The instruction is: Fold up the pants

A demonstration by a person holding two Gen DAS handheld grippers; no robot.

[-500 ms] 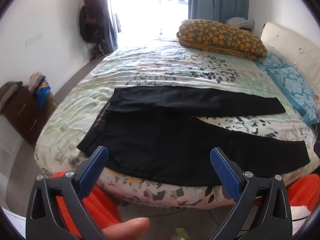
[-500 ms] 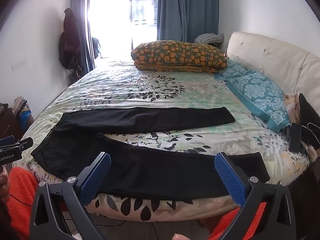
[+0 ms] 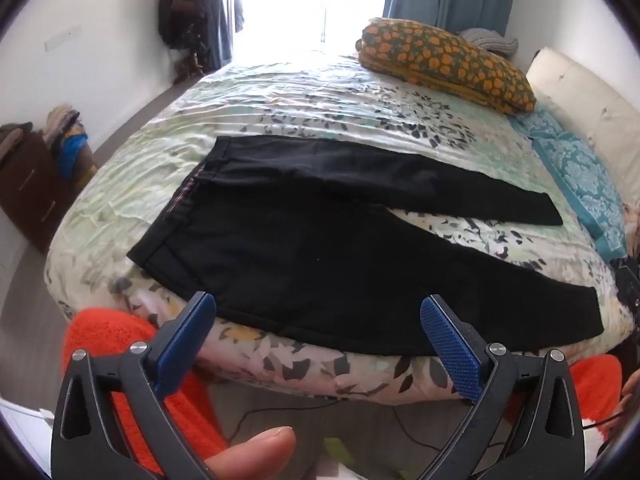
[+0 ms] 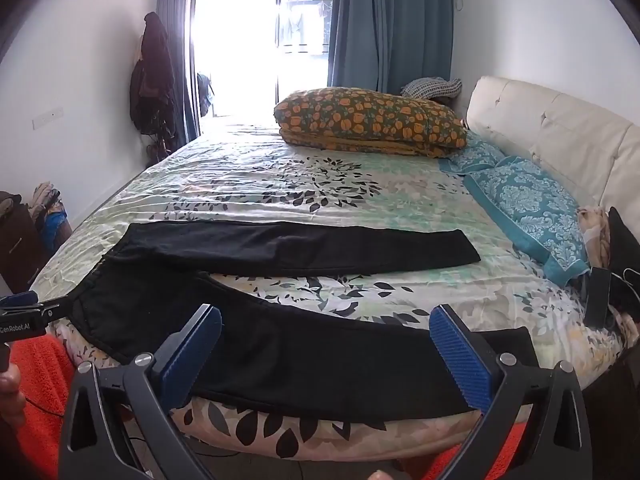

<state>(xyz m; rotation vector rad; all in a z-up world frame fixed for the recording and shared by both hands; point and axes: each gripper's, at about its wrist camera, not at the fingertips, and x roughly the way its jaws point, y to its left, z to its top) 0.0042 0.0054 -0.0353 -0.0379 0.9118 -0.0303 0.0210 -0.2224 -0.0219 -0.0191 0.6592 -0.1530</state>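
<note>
Black pants (image 3: 300,248) lie flat on the flower-print bed (image 3: 280,112), waistband to the left and both legs running right in a narrow V. In the right wrist view the near leg of the pants (image 4: 280,344) runs along the bed's (image 4: 280,176) front edge. My left gripper (image 3: 318,310) hangs open just before the bed's front edge, near the hip of the pants, touching nothing. My right gripper (image 4: 326,320) is open too, above the near leg, nothing between its blue pads. The left gripper (image 4: 20,308) shows at that view's left edge, by the waistband.
An orange-spotted folded quilt (image 4: 372,120) and teal pillows (image 4: 532,204) lie by the cream headboard (image 4: 560,128). Dark items (image 4: 616,280) sit at the bed's right edge. A brown dresser (image 3: 28,184) stands left. A person's orange-clad legs (image 3: 108,332) and a thumb (image 3: 256,448) are below.
The left wrist view has dipped a little, so the pants sit higher in it. The right gripper has hardly moved. Both stay open.
</note>
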